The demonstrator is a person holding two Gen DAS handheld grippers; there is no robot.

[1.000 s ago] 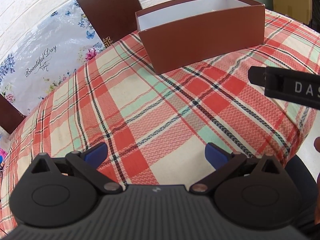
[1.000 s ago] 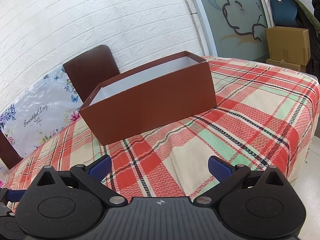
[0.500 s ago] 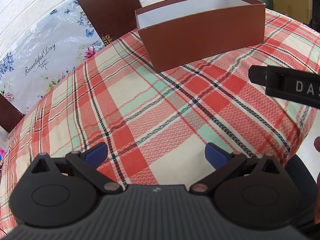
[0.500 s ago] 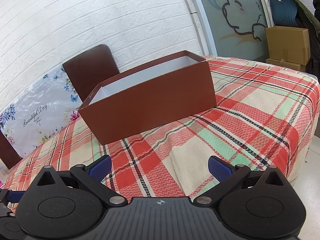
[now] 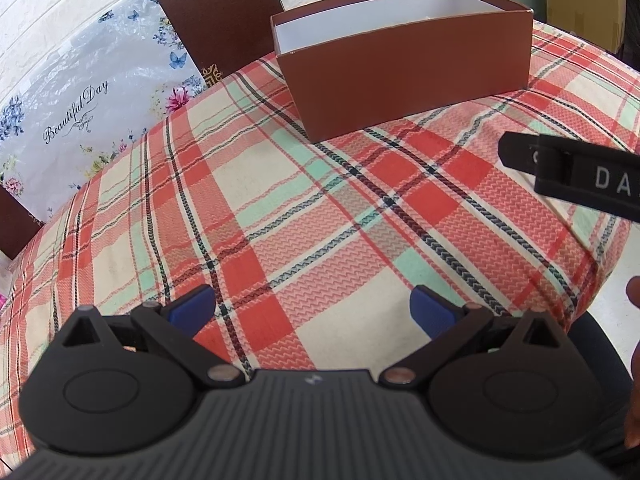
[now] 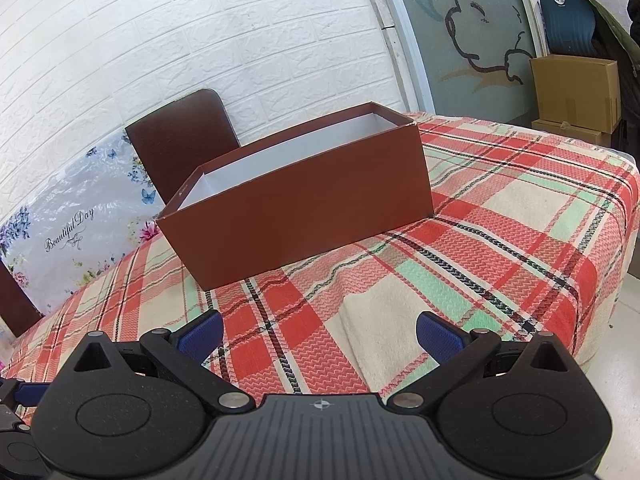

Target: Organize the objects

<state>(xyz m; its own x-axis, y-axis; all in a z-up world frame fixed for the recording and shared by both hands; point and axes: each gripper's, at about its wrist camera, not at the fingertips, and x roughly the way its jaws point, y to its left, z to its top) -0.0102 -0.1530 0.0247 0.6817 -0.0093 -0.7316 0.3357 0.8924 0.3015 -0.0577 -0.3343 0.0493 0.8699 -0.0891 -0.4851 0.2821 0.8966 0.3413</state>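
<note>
Both claws hung wide apart w/ nothing held: left gripper [image 5: 312, 304] and right gripper [image 6: 318, 330] over the plaid tablecloth [image 6: 500, 240]. Brown box [image 6: 304, 216] sat ahead, lid off.

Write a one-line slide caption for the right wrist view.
Open right gripper above a plaid tablecloth, facing an open brown box with a white interior.

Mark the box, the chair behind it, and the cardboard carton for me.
box [image 6: 304, 216], right wrist view, near long side wall.
chair [image 6: 180, 136], right wrist view, middle of the backrest.
carton [image 6: 576, 92], right wrist view, front face.
</note>
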